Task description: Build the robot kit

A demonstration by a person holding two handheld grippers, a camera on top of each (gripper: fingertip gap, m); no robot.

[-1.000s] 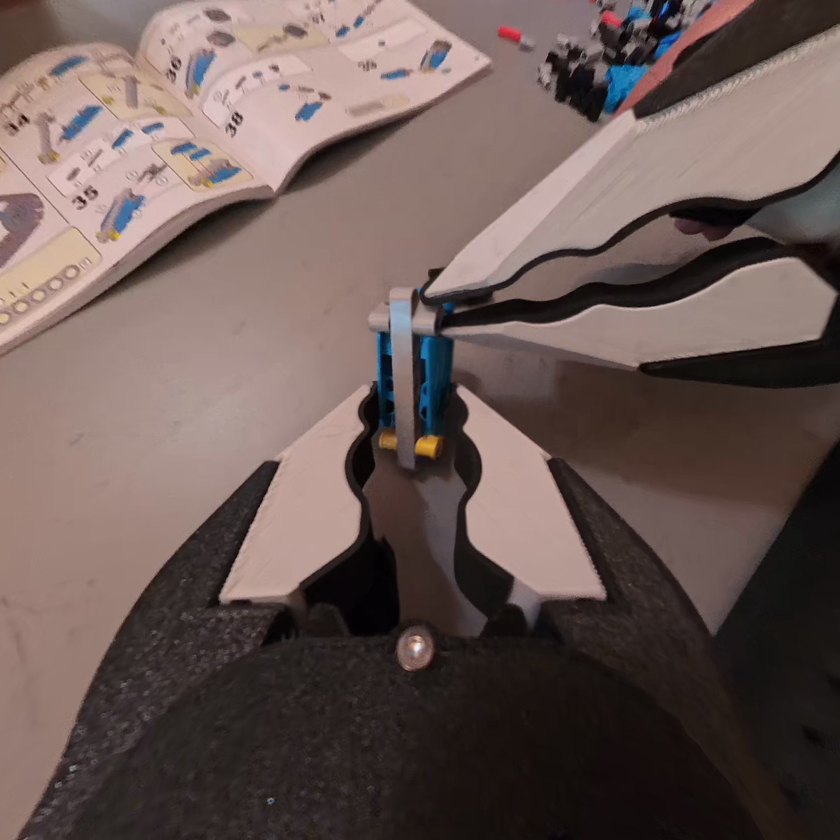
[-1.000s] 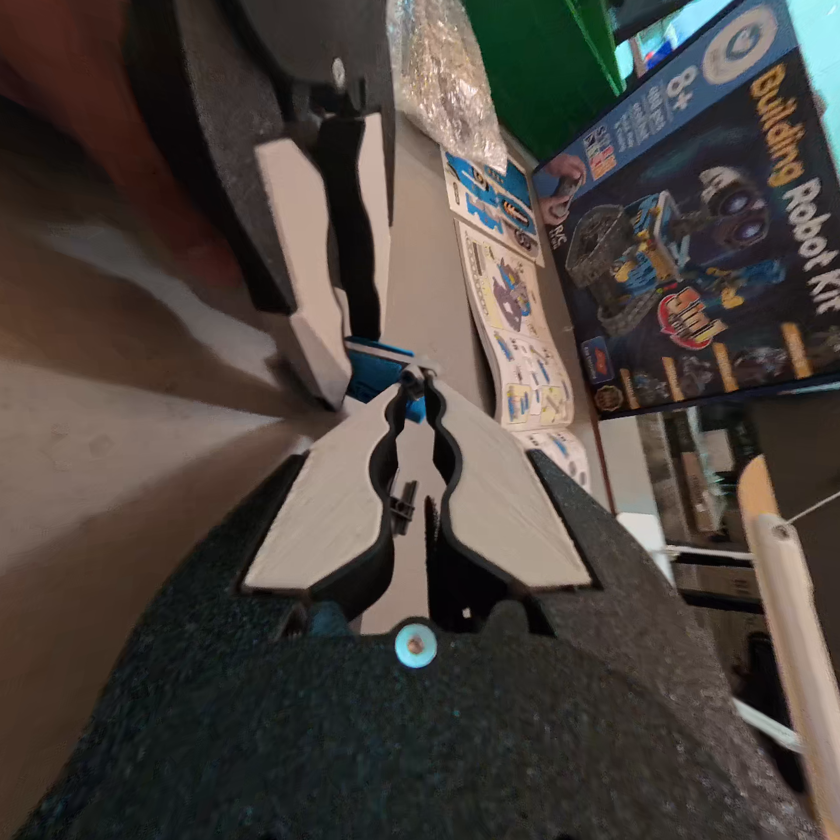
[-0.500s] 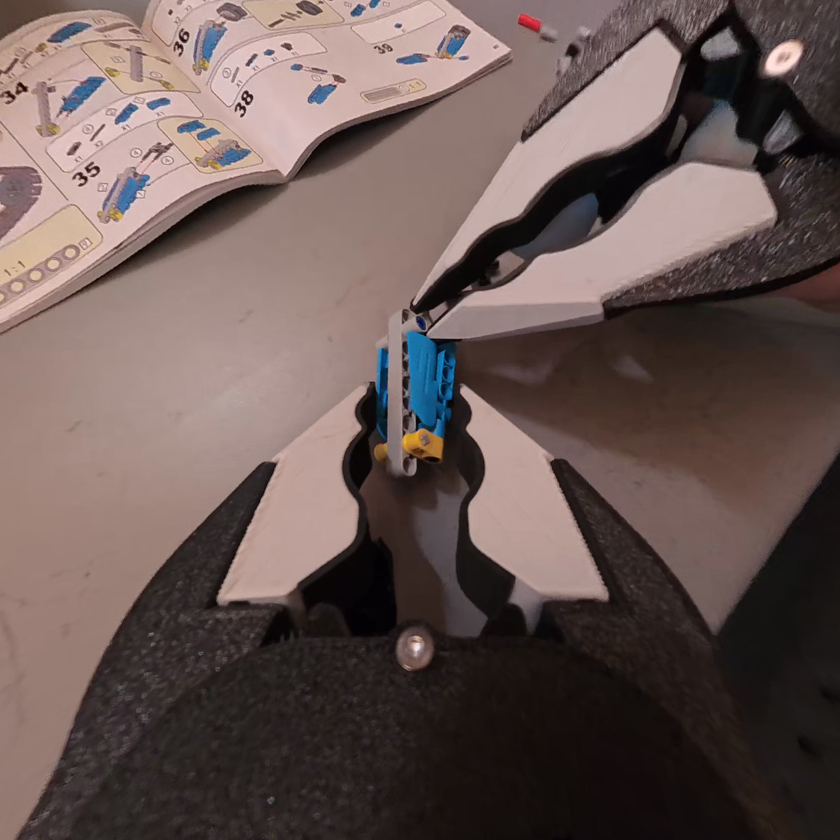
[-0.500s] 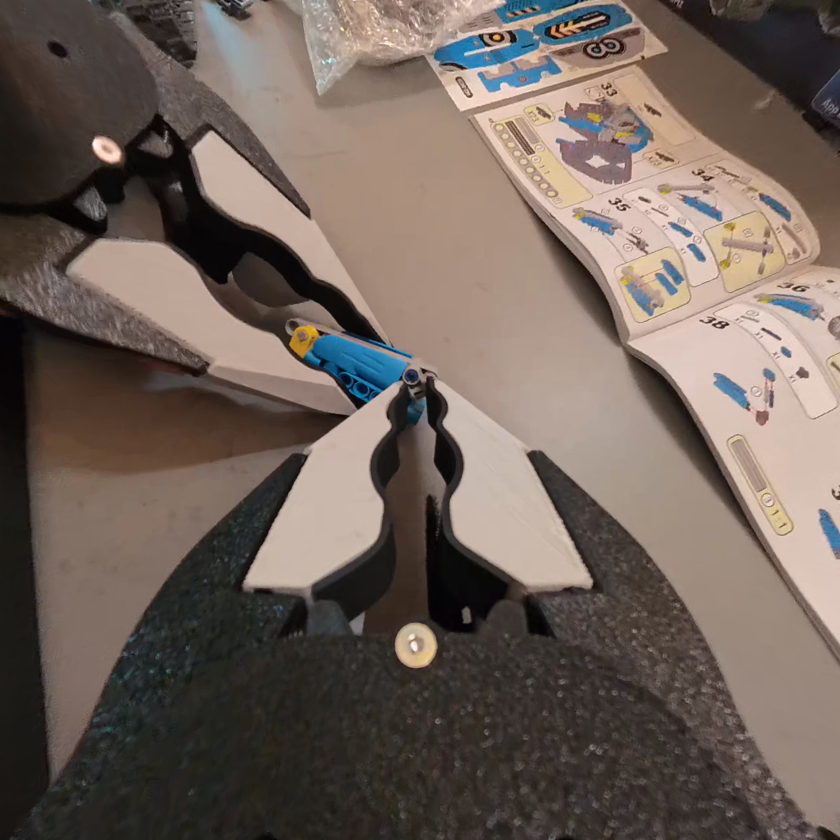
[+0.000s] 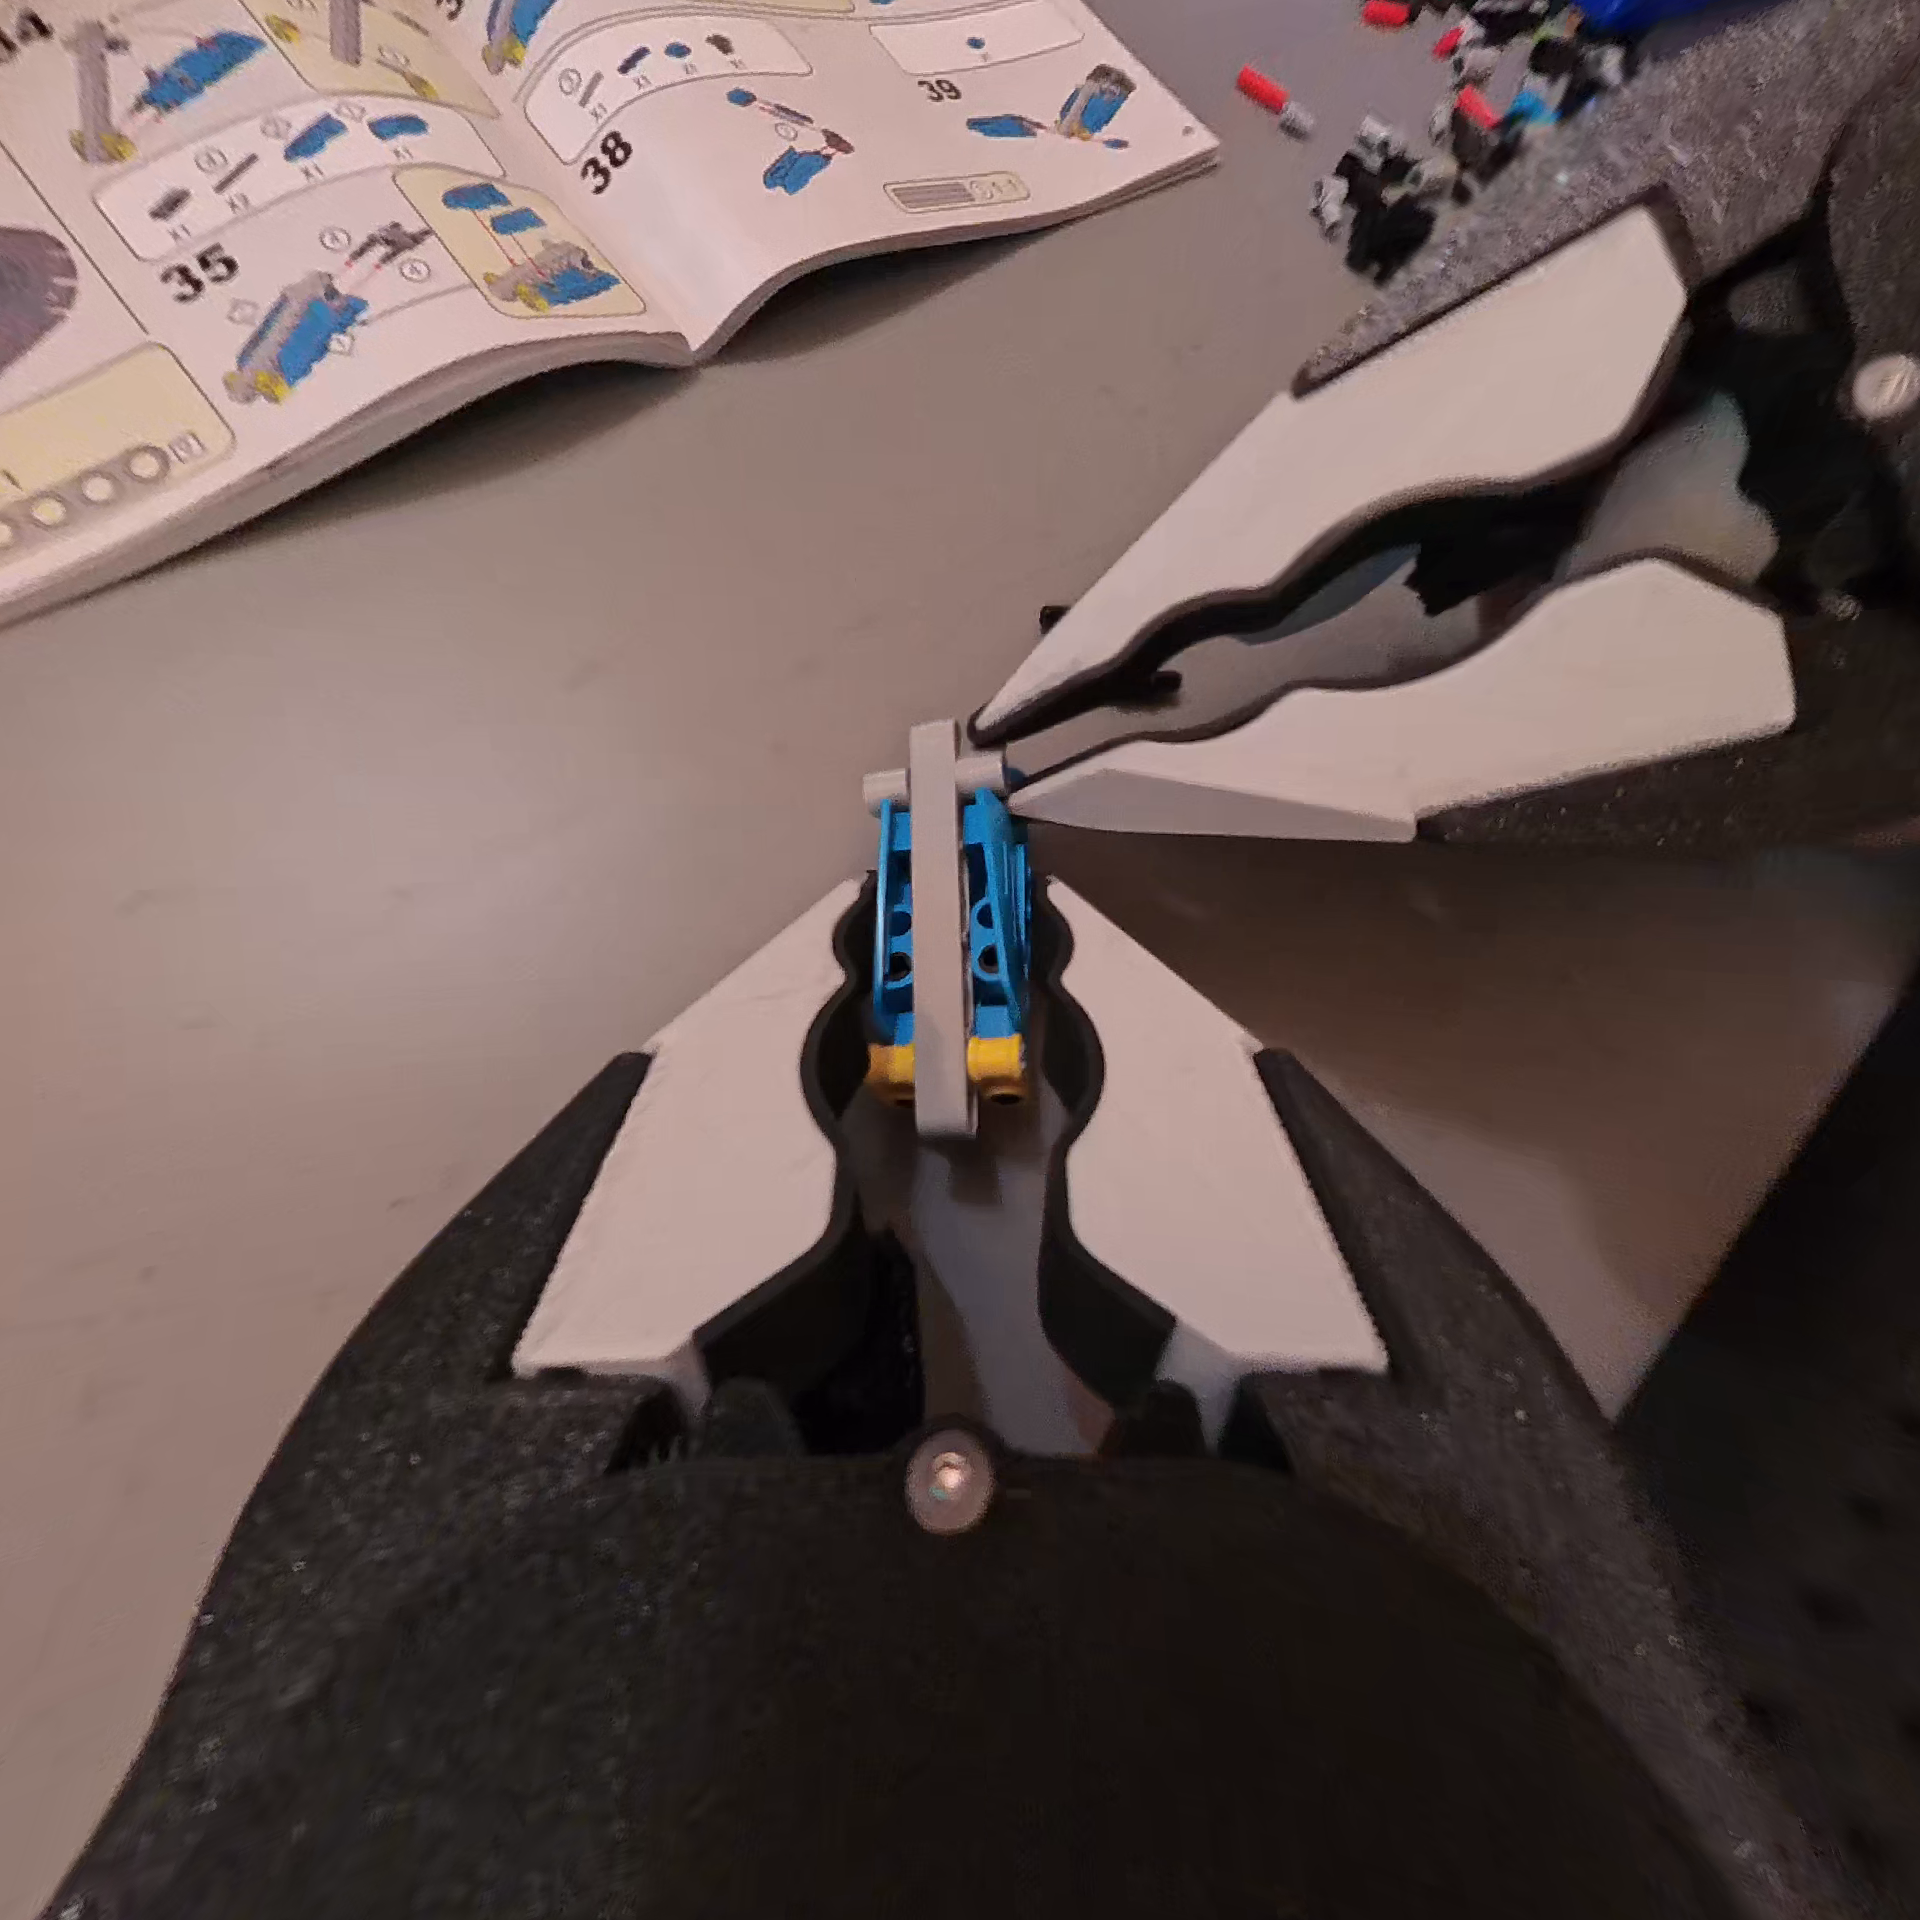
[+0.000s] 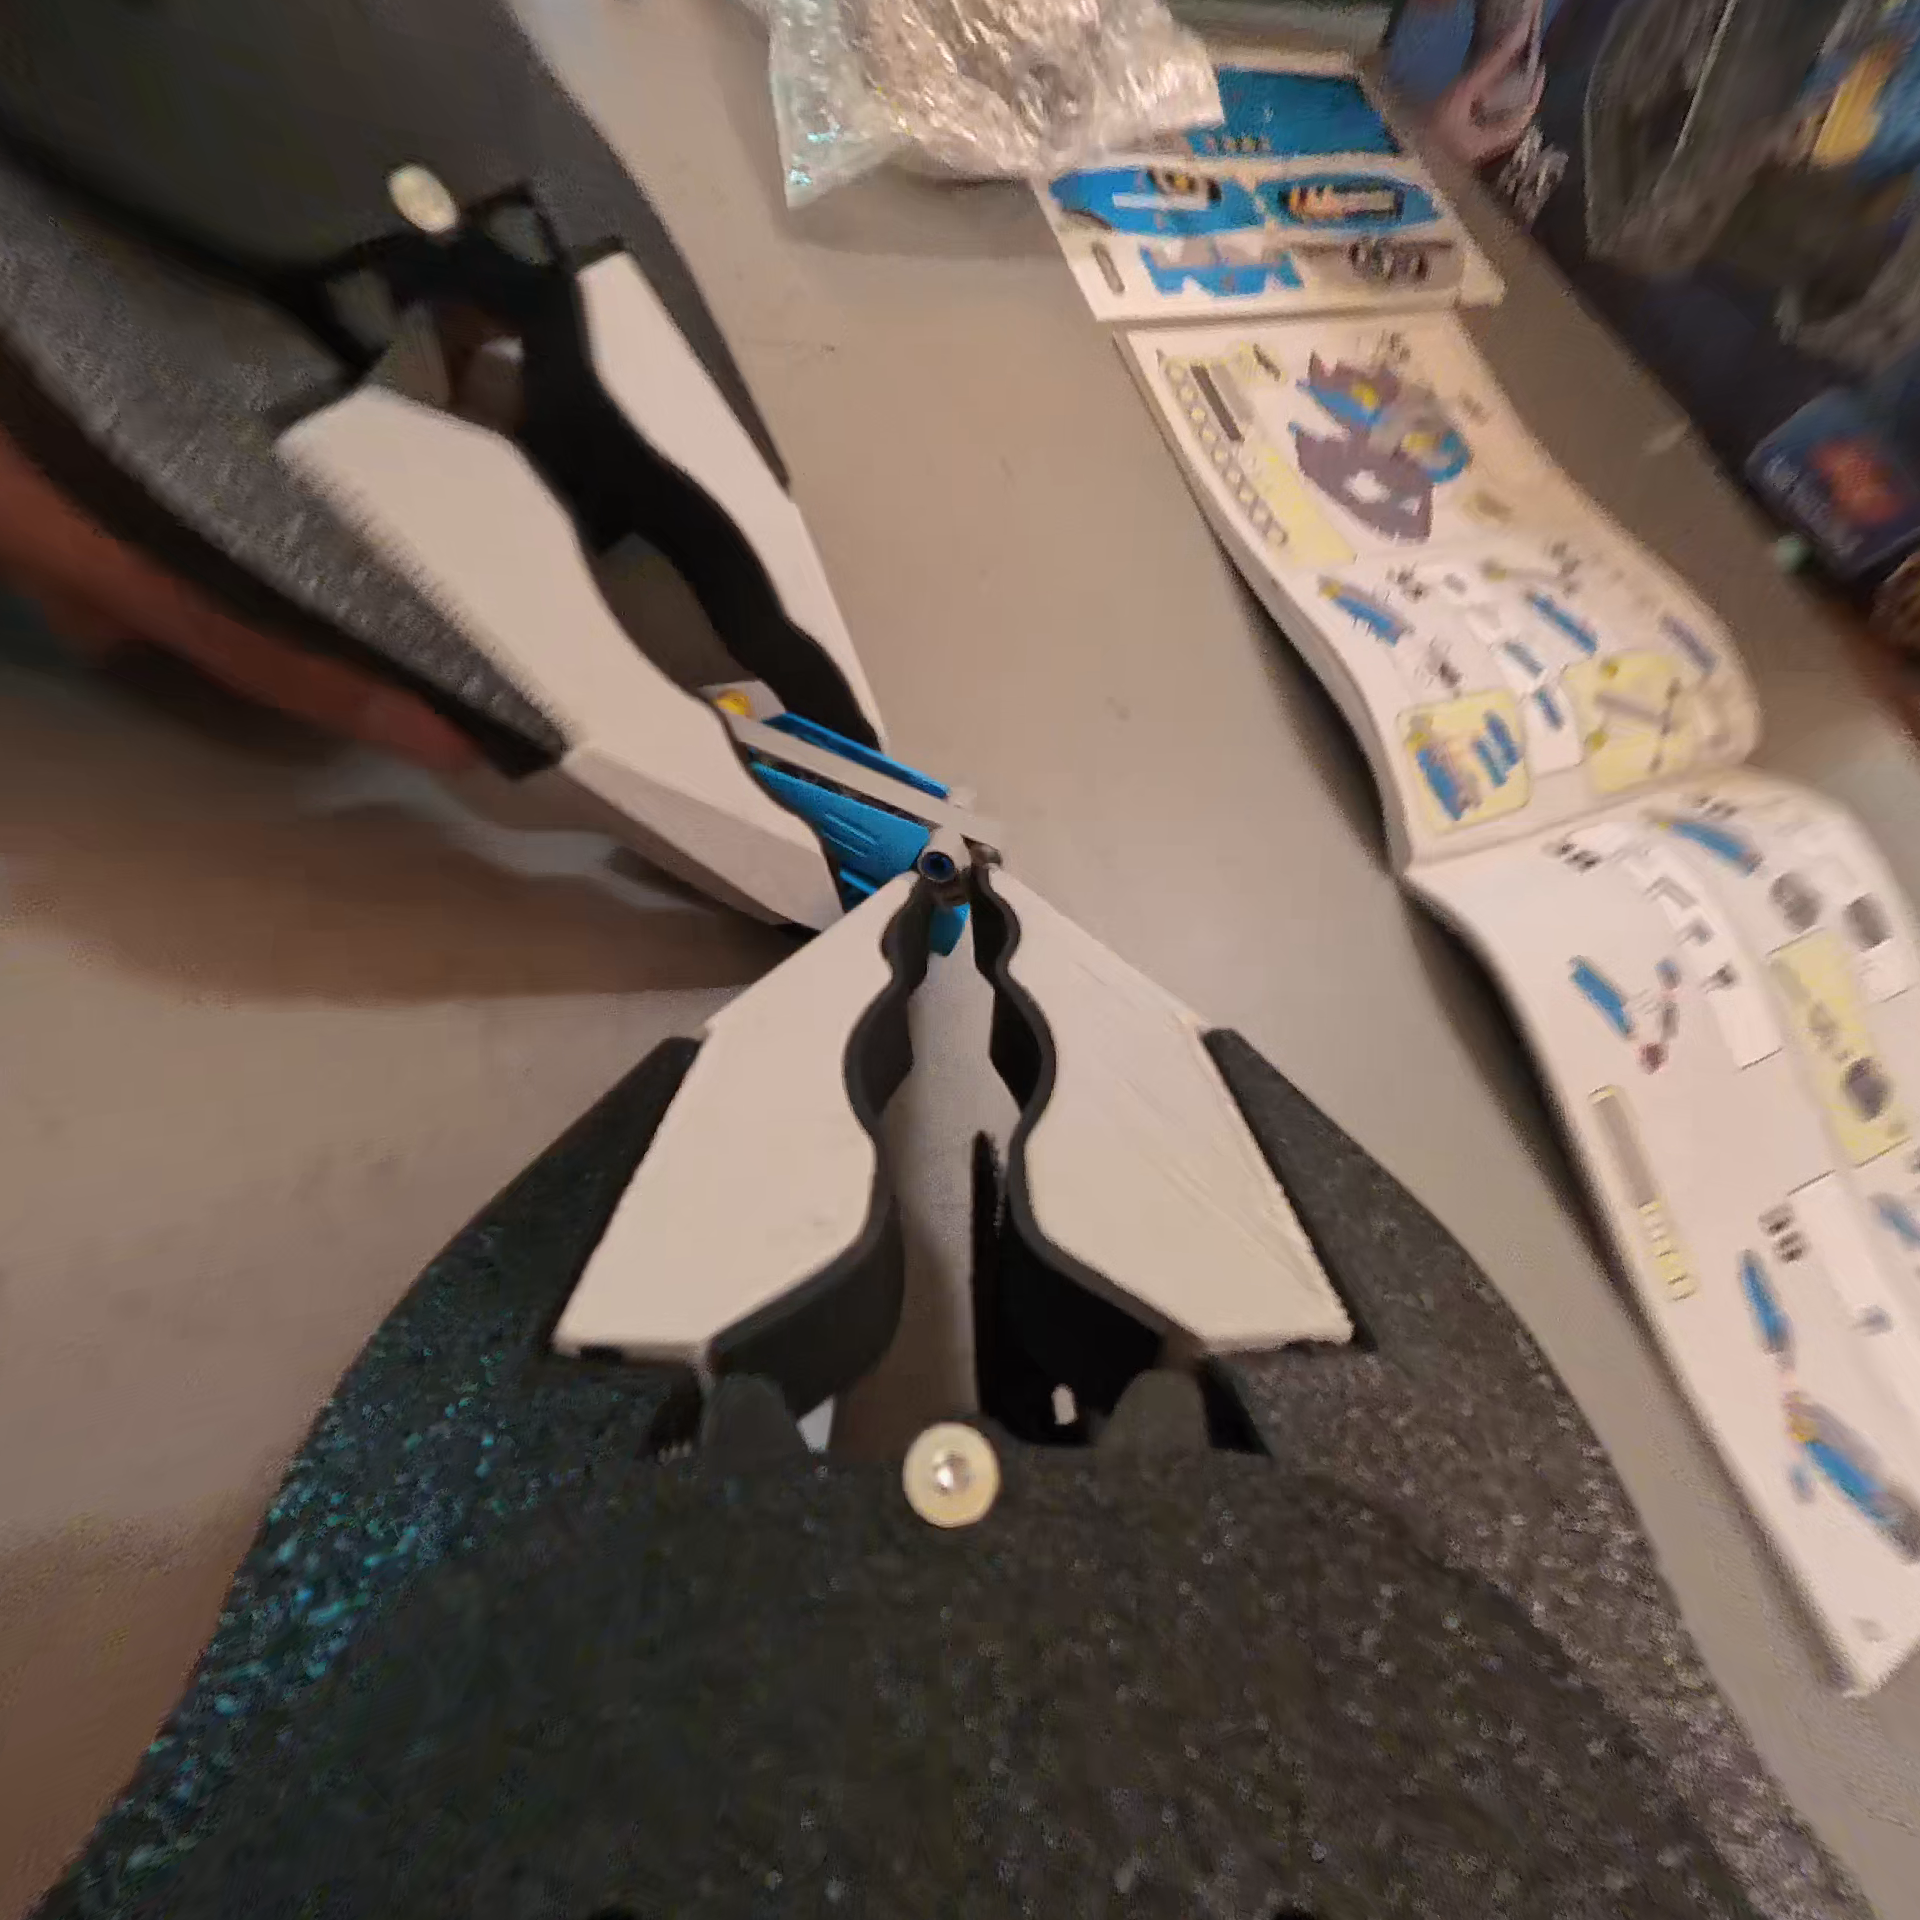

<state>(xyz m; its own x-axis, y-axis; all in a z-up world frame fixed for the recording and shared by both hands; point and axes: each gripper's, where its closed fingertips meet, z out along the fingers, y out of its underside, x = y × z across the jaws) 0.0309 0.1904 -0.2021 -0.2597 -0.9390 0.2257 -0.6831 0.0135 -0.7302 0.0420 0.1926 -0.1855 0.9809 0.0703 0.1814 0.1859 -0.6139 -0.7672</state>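
The left hand-held gripper (image 5: 951, 914) is closed on a small blue toy assembly (image 5: 951, 935) with a grey beam and yellow ends, holding it clear above the grey worktop (image 5: 416, 831), apparently to steady it. The right hand-held gripper (image 6: 951, 883) is pinched nearly closed on the assembly's far end, at a grey cross-piece and blue pin (image 6: 938, 864). An open instruction booklet (image 5: 416, 208) lies well apart on the worktop, face up within view. Loose small parts (image 5: 1434, 135) lie scattered beyond; a crumpled plastic bag (image 6: 987, 73) sits farther off.
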